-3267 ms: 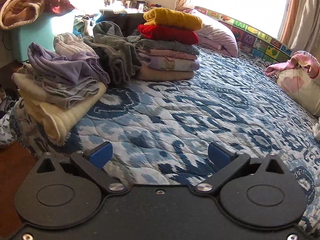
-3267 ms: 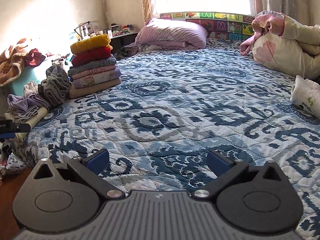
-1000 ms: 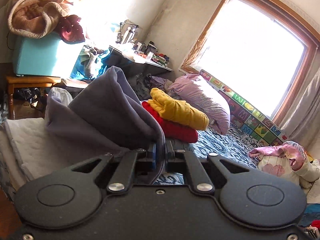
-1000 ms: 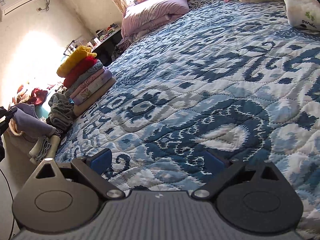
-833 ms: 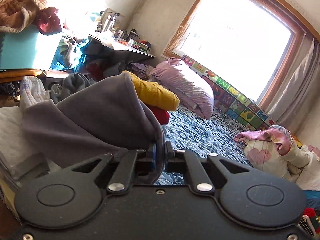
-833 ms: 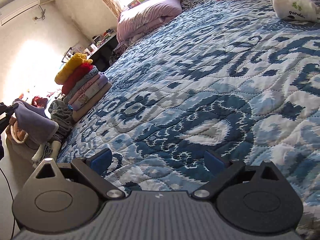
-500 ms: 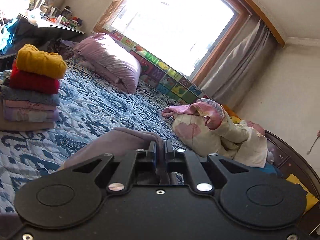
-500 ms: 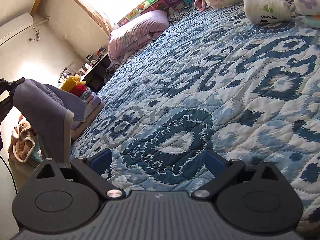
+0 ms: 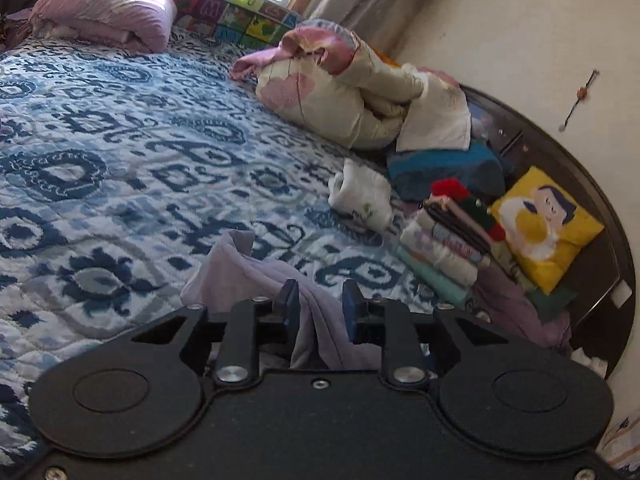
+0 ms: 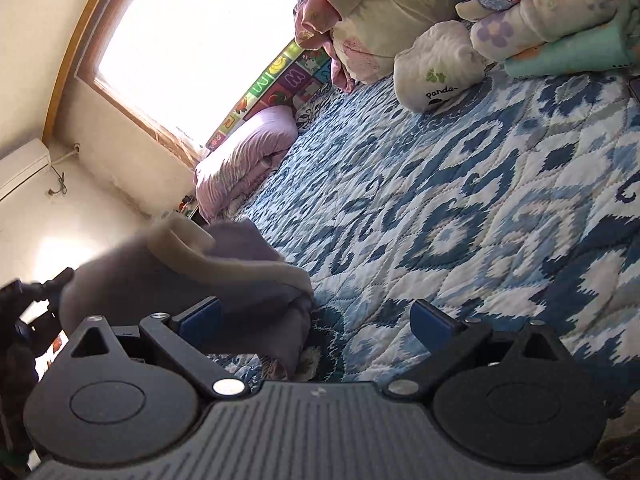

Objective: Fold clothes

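Note:
A lavender-grey garment (image 9: 240, 272) lies crumpled on the blue patterned quilt (image 9: 100, 152), running between the fingers of my left gripper (image 9: 318, 304). The jaws stand partly apart with slack cloth in the gap, no longer pinching it. In the right wrist view the same garment (image 10: 168, 280) is bunched at the left, with a pale lining showing. My right gripper (image 10: 316, 318) is open and empty, low over the quilt (image 10: 460, 220), its left finger beside the garment.
A stack of folded clothes (image 9: 448, 252) and a white rolled "panda" cloth (image 9: 362, 194) lie at the right. A floral duvet bundle (image 9: 340, 92), a yellow cushion (image 9: 544, 228) and a lilac pillow (image 9: 104, 12) sit around the bed's edges. A dark headboard (image 9: 600, 220) curves at the right.
My left gripper carried the garment from the pile across to the middle of the bed, lowered it onto the quilt and opened partway. My right gripper tilted and moved toward the garment.

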A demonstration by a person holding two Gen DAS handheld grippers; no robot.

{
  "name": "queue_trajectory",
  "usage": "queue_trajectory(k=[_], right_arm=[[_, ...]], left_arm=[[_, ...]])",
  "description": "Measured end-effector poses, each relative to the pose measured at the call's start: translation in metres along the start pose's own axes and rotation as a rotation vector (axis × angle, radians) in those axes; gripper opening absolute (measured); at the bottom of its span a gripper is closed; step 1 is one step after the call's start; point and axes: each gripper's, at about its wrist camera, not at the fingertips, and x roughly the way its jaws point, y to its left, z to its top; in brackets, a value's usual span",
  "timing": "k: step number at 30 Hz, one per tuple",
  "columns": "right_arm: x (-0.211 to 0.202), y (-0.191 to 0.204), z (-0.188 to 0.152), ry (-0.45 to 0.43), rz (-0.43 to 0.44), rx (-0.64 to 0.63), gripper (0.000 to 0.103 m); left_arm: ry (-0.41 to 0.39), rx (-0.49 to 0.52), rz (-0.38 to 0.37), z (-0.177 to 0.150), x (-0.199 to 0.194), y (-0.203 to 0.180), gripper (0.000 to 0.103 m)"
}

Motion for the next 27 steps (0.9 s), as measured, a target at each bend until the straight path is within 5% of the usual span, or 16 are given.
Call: queue_trajectory(k=[5, 15, 20, 27], right_arm=[[0.004, 0.000, -0.005, 0.012, 0.004, -0.007, 0.099], [0.017, 0.013, -0.023, 0.069, 0.041, -0.052, 0.099], [0.036, 0.051, -0.052, 0.168, 0.140, -0.197, 0.091], [0.066, 0.112, -0.106, 0.242, 0.078, -0.585, 0.080]], left_arm=[[0.066, -0.059, 0.070, -0.044, 0.017, 0.020, 0.039], [-0.020, -0.092, 0.220, -0.063, 0.030, 0.022, 0.058], [-0.055, -0.080, 0.283, -0.064, 0.039, 0.025, 0.058], [-0.036, -0.065, 0.277, -0.046, 0.058, 0.030, 0.058]])
